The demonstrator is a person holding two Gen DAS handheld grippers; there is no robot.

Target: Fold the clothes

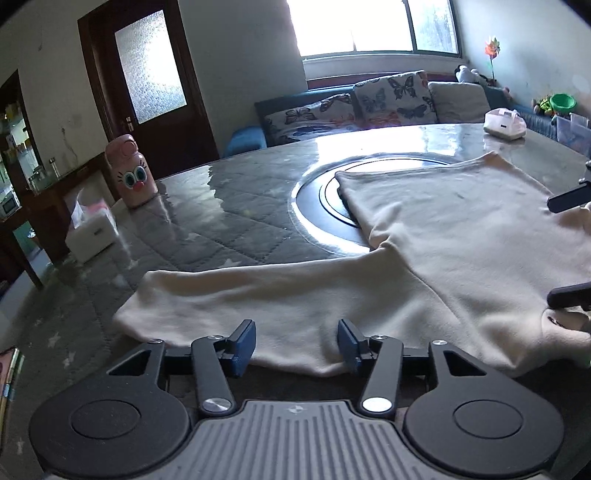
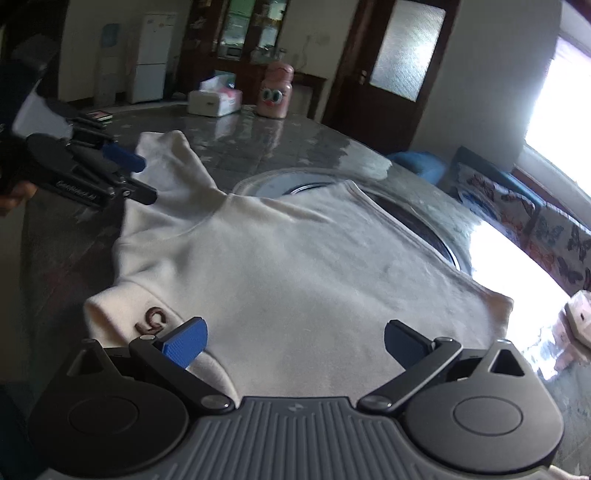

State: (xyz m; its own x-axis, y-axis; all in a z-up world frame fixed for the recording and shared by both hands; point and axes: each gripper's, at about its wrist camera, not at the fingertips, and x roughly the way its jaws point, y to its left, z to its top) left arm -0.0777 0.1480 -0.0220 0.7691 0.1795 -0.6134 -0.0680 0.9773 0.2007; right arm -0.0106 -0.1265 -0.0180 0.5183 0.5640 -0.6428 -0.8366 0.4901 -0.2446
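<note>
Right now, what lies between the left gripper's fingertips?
The cream sweater's sleeve lies between the open left gripper tips, pads not pressing; left wrist view.

window (image 1: 373, 26): bright daylight | door (image 1: 147, 74): dark wood, frosted glass | sofa (image 1: 351, 103): butterfly cushions

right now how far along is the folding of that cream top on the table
Barely started. Done: the cream long-sleeved top lies spread flat on the grey quilted table, one sleeve stretched out to the side. In hand: nothing is gripped; the left gripper stands open at that sleeve's near edge, and the right gripper stands open over the body near the collar. Left: folding in the sleeves, then the body. No fold shows yet.
</note>
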